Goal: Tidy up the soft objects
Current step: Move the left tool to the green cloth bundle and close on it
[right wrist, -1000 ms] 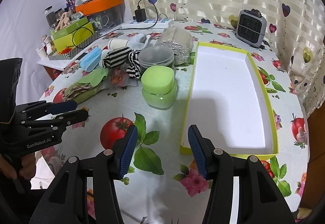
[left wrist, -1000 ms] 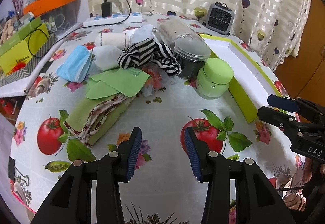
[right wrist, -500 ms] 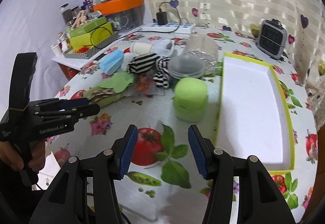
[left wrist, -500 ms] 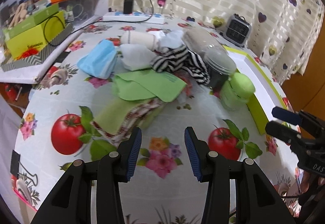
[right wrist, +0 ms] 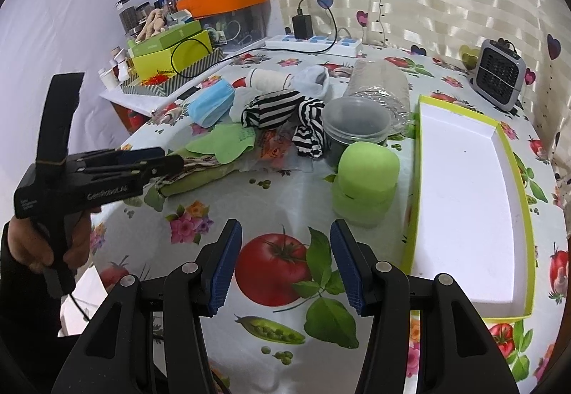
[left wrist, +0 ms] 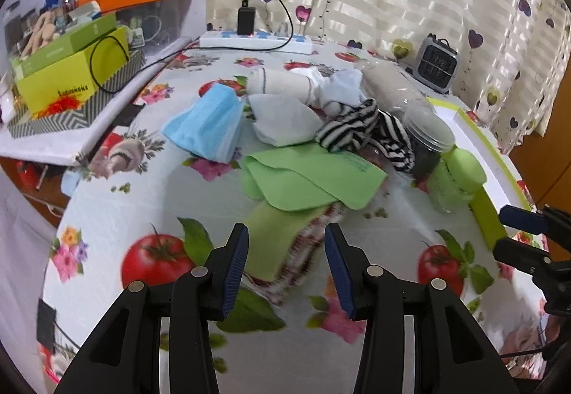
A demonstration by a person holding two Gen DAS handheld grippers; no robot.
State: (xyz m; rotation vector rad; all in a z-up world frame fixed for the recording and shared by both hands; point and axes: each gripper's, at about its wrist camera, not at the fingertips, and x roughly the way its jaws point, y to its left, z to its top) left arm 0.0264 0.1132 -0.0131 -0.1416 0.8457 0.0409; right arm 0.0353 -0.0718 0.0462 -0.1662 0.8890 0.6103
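Note:
A pile of soft things lies on the tomato-print tablecloth: a folded green and patterned towel (left wrist: 271,226), a green cloth (left wrist: 307,176) on top of it, a blue face mask (left wrist: 207,126), a white cloth (left wrist: 282,122), striped socks (left wrist: 357,130) and a rolled white sock (left wrist: 278,83). My left gripper (left wrist: 285,233) hovers at the towel's near end. Its jaws are opening, the towel shows between them and the pads do not press on it. My right gripper (right wrist: 285,228) stands open over bare tablecloth, with nothing between its fingers. A white tray (right wrist: 464,187) with a lime rim lies to its right.
A green-lidded jar (right wrist: 364,180), a dark jar (right wrist: 357,122) and a clear bottle (right wrist: 382,87) on its side stand between pile and tray. A small grey heater (right wrist: 499,72), a power strip (left wrist: 257,39) and stacked boxes (left wrist: 71,72) line the back and left.
My left gripper has moved left and forward until the folded towel lies between its fingers. The right gripper's view has swung left, away from the tray.

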